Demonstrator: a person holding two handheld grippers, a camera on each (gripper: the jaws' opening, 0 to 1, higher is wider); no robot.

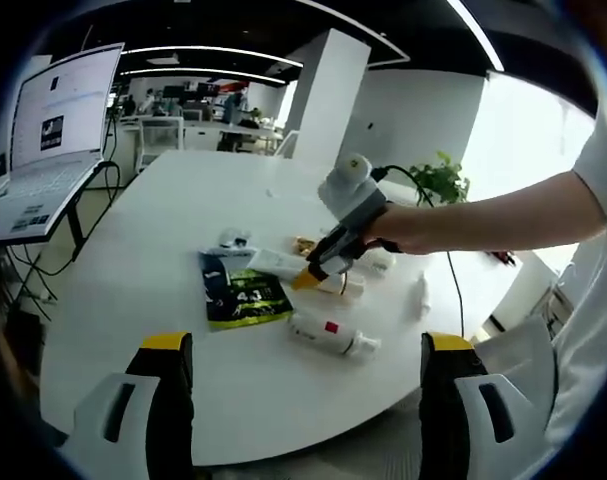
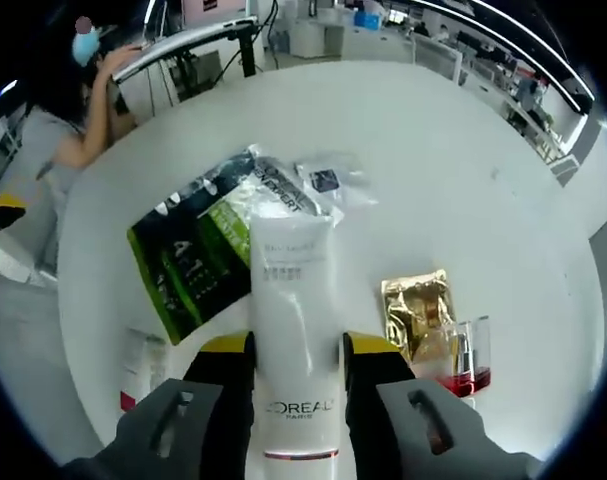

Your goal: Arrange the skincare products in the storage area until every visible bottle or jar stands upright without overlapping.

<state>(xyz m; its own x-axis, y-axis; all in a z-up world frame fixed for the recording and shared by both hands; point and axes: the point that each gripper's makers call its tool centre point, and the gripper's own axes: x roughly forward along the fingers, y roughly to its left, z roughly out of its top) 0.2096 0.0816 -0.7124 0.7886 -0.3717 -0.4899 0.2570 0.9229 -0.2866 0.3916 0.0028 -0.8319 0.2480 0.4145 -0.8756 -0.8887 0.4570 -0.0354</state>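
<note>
Right tool [image 2: 295, 385] clamped on white tube [image 2: 291, 300] lying flat, left tool [image 1: 308, 375] wide; best tipped cap-down slowly, clear of green sachet [image 2: 198, 255].

Right hand-held gripper [image 2: 295, 375] apparently clamps white tube [image 2: 294, 320].

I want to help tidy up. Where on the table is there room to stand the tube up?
The white table is bare beyond the gold sachet and past the small clear packet. It is crowded around the green-black packet, where the right claw holds the white tube.
</note>
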